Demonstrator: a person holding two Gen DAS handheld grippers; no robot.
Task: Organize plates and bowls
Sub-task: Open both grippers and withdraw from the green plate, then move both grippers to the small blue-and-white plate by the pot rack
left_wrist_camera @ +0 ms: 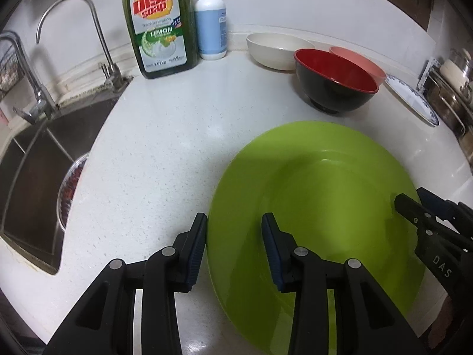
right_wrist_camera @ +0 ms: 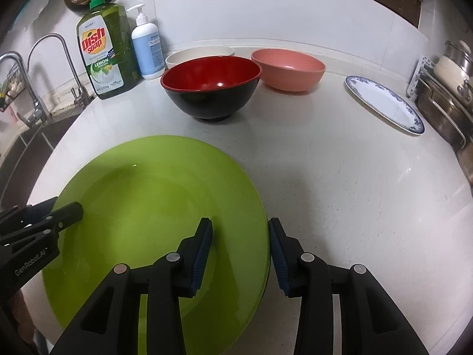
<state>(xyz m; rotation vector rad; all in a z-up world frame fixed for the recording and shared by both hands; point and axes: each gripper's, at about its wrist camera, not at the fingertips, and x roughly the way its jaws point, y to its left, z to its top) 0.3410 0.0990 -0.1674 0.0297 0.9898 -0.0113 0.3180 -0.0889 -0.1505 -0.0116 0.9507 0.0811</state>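
Green plate (left_wrist_camera: 313,207) flat on the white bench (left_wrist_camera: 165,153), centre stage. Left tool (left_wrist_camera: 233,222) straddling its left rim, right tool (right_wrist_camera: 241,226) straddling the right rim, jaws of both parted, pads not pressing. "GenRobot.AI" printed on the left tool's body, "DAS" on the right's. Beyond the plate: red-and-black bowl (right_wrist_camera: 211,87), pink bowl (right_wrist_camera: 288,69), cream bowl (right_wrist_camera: 199,54). Blue-rimmed plate (right_wrist_camera: 385,103) far right. Back left, green bottle (left_wrist_camera: 161,26) reading "Dish Soap", "LEMON".
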